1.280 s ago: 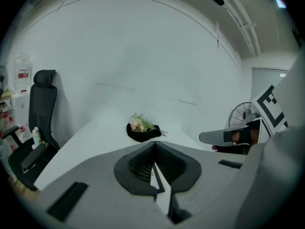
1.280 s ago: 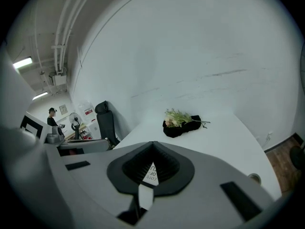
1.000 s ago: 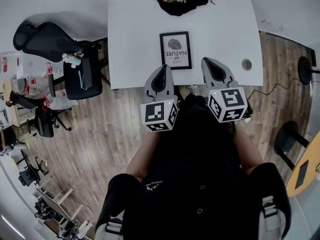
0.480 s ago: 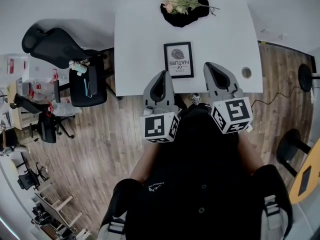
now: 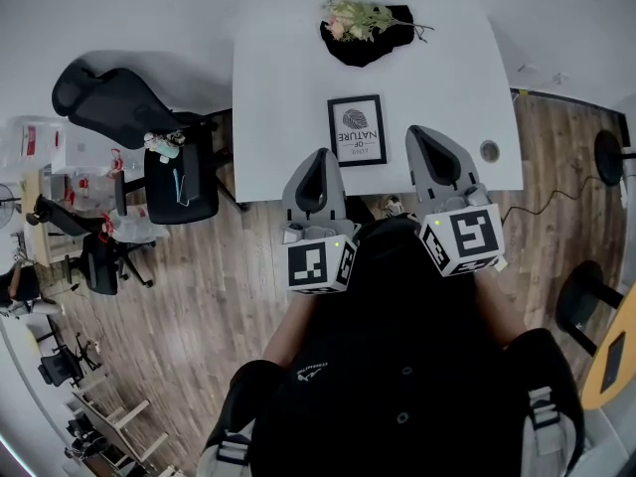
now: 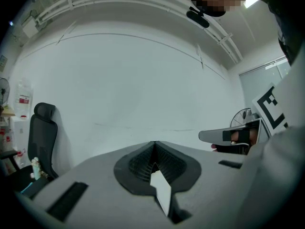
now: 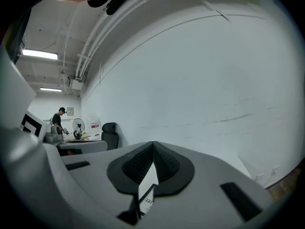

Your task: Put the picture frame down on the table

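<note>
The picture frame (image 5: 357,130), black-edged with a print, lies flat on the white table (image 5: 278,87) near its front edge. My left gripper (image 5: 317,157) hovers over the table's front edge, just left of the frame, jaws shut and holding nothing. My right gripper (image 5: 420,133) sits just right of the frame, also shut and empty. In the left gripper view the jaw tips (image 6: 154,143) meet, and only white table shows in the slit below. In the right gripper view the tips (image 7: 153,143) meet, and a corner of the frame (image 7: 147,199) shows through the slit.
A black cloth with flowers (image 5: 366,20) lies at the table's far edge. A round cable hole (image 5: 489,151) is at the right front corner. Black office chairs (image 5: 124,102) stand left of the table on the wooden floor, and a cable (image 5: 542,179) runs at the right.
Both grippers have drawn back a little from the table toward the person. The frame lies where it was.
</note>
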Action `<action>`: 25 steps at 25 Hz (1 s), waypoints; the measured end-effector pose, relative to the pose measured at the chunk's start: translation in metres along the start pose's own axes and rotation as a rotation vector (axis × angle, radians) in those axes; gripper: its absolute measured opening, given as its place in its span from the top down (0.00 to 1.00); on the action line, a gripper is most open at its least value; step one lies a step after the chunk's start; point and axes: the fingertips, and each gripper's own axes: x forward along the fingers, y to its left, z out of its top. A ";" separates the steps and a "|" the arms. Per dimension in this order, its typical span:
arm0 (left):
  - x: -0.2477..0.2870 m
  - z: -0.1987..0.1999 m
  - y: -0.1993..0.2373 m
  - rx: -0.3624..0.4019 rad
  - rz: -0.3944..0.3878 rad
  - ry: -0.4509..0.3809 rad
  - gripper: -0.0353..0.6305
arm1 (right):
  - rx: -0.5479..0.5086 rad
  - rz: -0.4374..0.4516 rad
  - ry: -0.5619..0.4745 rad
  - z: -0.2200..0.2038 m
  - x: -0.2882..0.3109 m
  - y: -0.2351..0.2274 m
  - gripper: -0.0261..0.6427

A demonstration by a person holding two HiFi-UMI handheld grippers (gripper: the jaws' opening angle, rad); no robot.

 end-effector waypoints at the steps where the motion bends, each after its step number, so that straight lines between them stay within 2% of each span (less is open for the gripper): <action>1: 0.000 -0.001 -0.001 0.001 -0.002 0.003 0.94 | -0.001 0.003 0.002 -0.001 0.000 0.001 0.96; 6: 0.003 0.000 -0.007 0.011 -0.014 -0.002 0.94 | -0.006 0.014 0.010 -0.005 0.001 0.002 0.96; 25: 0.003 -0.007 -0.002 -0.010 0.025 0.008 0.94 | -0.007 0.028 0.032 -0.013 0.004 -0.002 0.96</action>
